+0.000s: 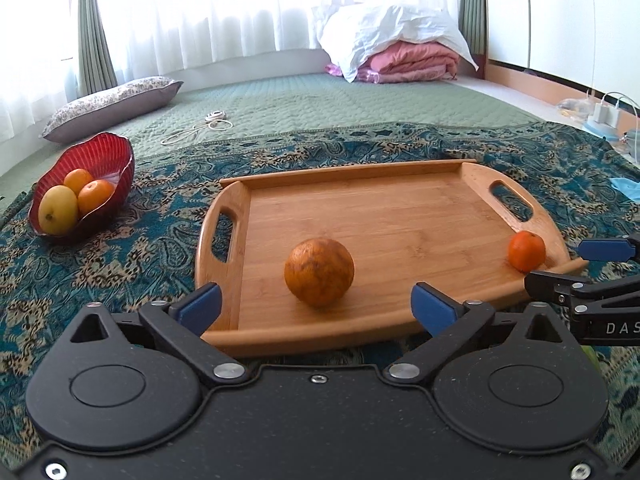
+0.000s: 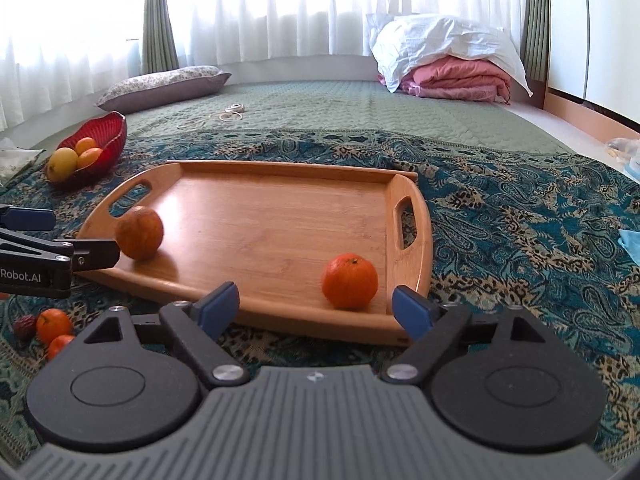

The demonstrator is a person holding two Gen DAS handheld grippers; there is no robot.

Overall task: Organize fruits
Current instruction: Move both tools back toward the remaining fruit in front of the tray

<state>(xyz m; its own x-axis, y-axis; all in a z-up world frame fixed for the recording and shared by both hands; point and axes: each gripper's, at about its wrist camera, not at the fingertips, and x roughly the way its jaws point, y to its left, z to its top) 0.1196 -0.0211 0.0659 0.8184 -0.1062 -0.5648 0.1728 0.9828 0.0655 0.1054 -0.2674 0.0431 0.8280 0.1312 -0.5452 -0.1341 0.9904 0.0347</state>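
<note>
Two fruits sit on the wooden tray; my left gripper hangs with jaws apart around the mottled, dull-skinned orange, lined up for it; my right gripper gapes before the small, bright tangerine by the tray's right handle.

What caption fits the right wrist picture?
Open right gripper faces a small orange on the wooden tray.

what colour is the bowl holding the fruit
Red, with fine ribbed stripes: the bowl shows best in the left wrist view.
</note>
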